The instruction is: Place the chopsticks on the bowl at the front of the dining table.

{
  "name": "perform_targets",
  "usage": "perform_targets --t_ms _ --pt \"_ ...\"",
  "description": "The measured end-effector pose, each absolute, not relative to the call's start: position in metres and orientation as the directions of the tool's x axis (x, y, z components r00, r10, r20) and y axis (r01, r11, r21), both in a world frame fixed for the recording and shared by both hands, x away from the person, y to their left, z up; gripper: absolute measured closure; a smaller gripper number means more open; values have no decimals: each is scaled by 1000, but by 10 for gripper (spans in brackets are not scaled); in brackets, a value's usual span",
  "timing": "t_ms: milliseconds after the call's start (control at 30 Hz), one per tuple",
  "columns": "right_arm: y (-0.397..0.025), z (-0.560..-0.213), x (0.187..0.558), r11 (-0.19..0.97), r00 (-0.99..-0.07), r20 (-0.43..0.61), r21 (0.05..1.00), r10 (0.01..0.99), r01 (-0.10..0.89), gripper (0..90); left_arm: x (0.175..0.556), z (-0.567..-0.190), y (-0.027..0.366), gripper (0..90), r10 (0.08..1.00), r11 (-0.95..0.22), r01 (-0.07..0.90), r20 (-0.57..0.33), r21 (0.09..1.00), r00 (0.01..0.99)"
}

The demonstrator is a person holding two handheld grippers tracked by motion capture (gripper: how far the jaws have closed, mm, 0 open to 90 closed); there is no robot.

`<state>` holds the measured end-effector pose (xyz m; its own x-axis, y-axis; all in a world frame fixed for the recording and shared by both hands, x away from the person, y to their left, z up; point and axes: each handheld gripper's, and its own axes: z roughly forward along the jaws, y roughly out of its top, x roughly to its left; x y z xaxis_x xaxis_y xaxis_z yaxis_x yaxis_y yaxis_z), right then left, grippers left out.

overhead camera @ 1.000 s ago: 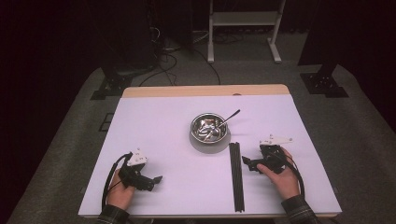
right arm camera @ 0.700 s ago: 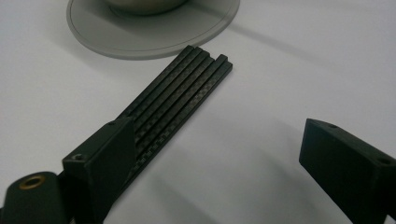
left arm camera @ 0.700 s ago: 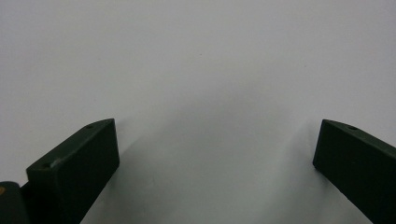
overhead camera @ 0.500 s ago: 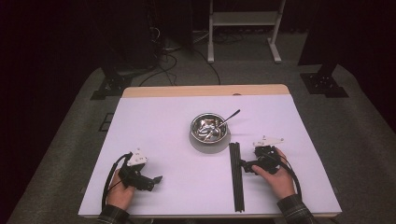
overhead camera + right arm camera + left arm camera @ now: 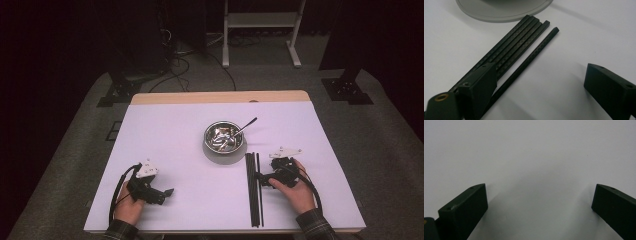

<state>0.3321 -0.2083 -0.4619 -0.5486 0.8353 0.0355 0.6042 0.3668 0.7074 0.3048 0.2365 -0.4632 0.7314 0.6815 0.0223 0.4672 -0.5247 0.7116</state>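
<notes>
Largest first: a white rectangular tabletop with a pale wooden strip along its far edge, standing on grey carpet. At the centre, slightly toward 12 o'clock, a round shiny metal bowl on a grey base, holding small metal pieces, with a thin metal spoon handle sticking out toward 2 o'clock.

Just at 5 o'clock of the bowl, a bundle of long black carbon-fibre rods, lying side by side and running from the bowl's base toward the near table edge at 6 o'clock. Seen close in the right gripper view, four rods packed together, far ends just beside the grey base, and a fifth single rod a little apart on the outer side.

At 3 o'clock of the rods, the right gripper, black, held in a hand with a plaid cuff, pointing toward 9 o'clock at the rods. Jaws spread wide: one over the bundle, the other well off on bare table, nothing clamped.

At 7 o'clock of the table, well apart from the rods, the left gripper, black with a grey three-cornered plate, pointing toward 3 o'clock. Jaws gaping over bare white tabletop, nothing between them.
</notes>
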Motion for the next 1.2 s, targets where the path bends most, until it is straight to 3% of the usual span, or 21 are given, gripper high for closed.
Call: perform_targets --t_ms 1200 --pt "-208 -462 292 404 -572 9 698 820 591 96 305 -463 236 0 682 -524 467 22 712 731"
